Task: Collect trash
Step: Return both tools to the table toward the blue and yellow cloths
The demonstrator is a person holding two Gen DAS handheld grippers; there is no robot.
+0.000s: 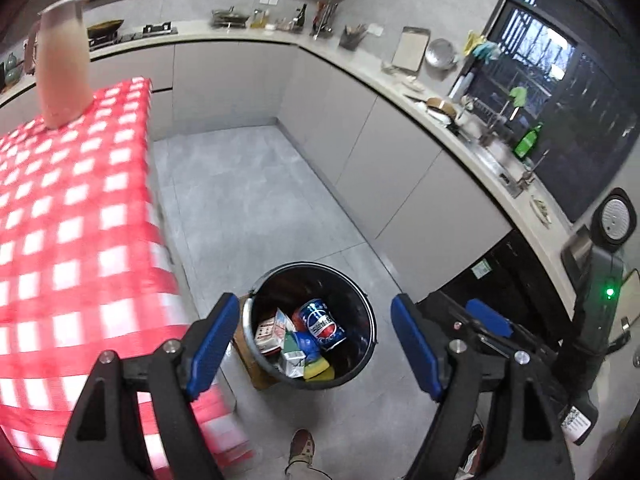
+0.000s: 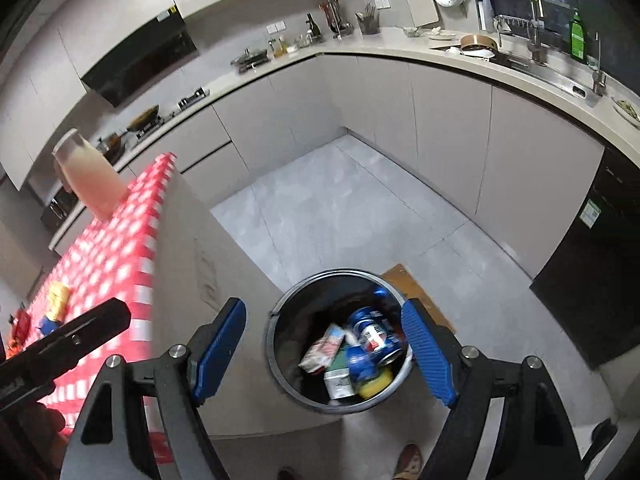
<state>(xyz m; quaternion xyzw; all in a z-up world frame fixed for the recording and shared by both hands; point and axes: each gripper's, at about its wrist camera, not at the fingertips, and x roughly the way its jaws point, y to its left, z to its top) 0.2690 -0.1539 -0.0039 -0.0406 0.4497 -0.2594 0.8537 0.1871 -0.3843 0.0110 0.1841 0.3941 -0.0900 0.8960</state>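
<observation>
A black trash bin (image 1: 362, 300) stands on the grey floor beside the table; it also shows in the right wrist view (image 2: 280, 344). Inside lie a blue Pepsi can (image 1: 322, 324), cartons (image 1: 272, 334) and a yellow sponge (image 1: 318, 372); the can (image 2: 374, 336) and cartons (image 2: 324, 350) show in the right wrist view too. My left gripper (image 1: 312, 344) is open and empty above the bin. My right gripper (image 2: 324, 352) is open and empty above the bin. The right gripper's body (image 1: 492, 322) shows at the right of the left wrist view.
A table with a red-and-white checked cloth (image 1: 60, 220) is at the left, with a pink jug (image 1: 62, 64) on it. A yellow item (image 2: 56, 300) lies on the cloth. Kitchen counters (image 1: 360, 64) and a sink (image 1: 496, 152) run along the walls. My shoe (image 1: 302, 446) is below.
</observation>
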